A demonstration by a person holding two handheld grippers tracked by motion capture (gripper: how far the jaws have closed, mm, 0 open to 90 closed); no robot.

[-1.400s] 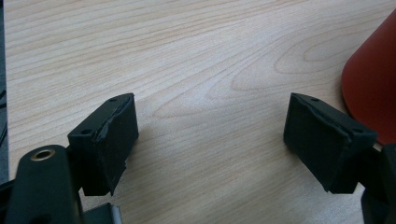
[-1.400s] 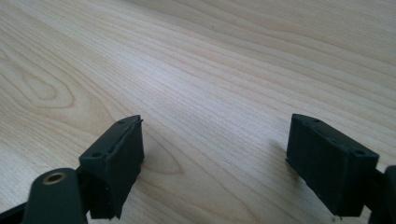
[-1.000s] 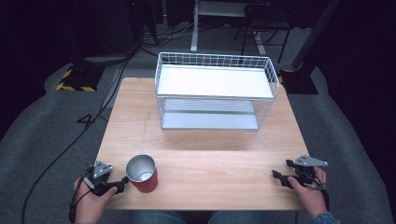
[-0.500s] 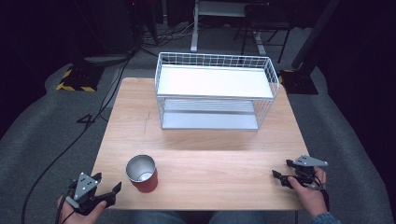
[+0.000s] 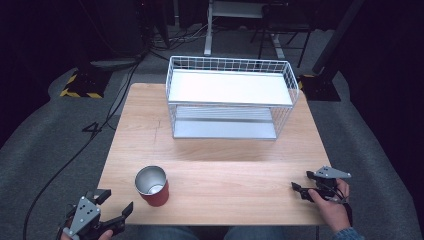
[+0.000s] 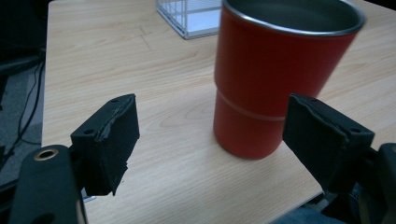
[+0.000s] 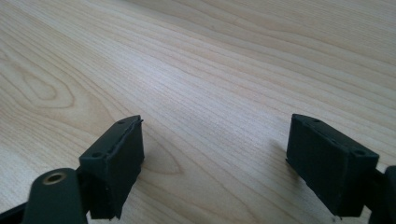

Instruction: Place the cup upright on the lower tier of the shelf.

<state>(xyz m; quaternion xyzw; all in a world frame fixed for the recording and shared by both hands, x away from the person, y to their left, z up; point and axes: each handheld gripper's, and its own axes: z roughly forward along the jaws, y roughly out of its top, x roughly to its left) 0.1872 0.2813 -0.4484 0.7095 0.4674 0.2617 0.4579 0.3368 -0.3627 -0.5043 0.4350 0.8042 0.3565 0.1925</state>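
Observation:
A red metal cup [image 5: 152, 185] with a steel inside stands upright near the table's front left. In the left gripper view the red cup [image 6: 275, 74] looms close ahead, beyond the jaws and apart from them. My left gripper [image 5: 114, 201] is open, held off the front left corner of the table, left of the cup; between its pads [image 6: 217, 140] lies bare wood. My right gripper [image 5: 302, 184] rests at the front right edge, open, with only tabletop between its fingers [image 7: 215, 163].
A white wire basket rack [image 5: 230, 97] with two shelves stands at the back middle of the wooden table [image 5: 220, 160]. Cables and a striped floor plate [image 5: 80, 85] lie on the grey floor to the left.
My left gripper has drawn back from beside the cup toward the front left corner, off the table edge. The cup and the right gripper stay where they were.

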